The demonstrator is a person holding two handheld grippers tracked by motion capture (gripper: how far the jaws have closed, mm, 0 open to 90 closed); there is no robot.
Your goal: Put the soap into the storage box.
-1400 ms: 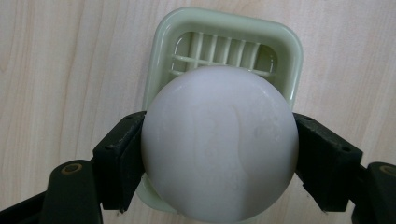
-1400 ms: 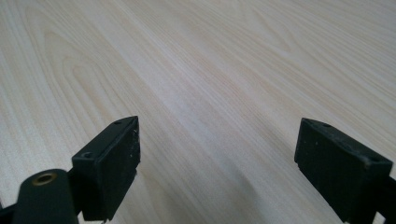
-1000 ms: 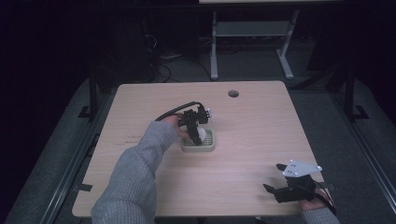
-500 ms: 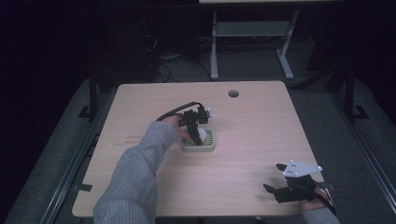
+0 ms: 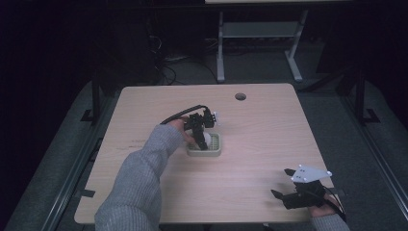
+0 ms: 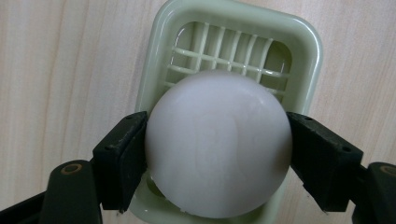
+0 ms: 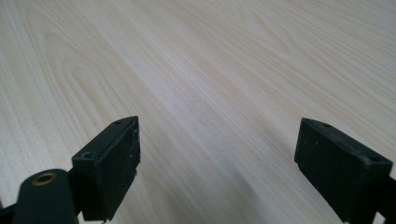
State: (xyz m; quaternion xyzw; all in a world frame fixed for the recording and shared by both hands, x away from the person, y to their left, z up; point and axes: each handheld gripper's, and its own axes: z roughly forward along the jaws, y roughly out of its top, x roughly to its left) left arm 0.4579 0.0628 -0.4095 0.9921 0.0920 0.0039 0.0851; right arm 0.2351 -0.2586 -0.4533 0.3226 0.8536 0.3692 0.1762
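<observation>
Spreading pale and wood-grained, the worktop [image 5: 269,130] carries everything here. A grey-sleeved forearm [image 5: 139,178] reaches in toward its middle. Near the right front corner, the right gripper [image 5: 285,185] rests low, its fingers [image 7: 109,163] spread wide apart over bare wood. At the middle, a pale green slotted tray [image 6: 299,51] sits flat. Directly above it, the left gripper [image 5: 201,140] points downward, its fingers [image 6: 123,158] clamped against both sides of a white ball [image 6: 217,144].
</observation>
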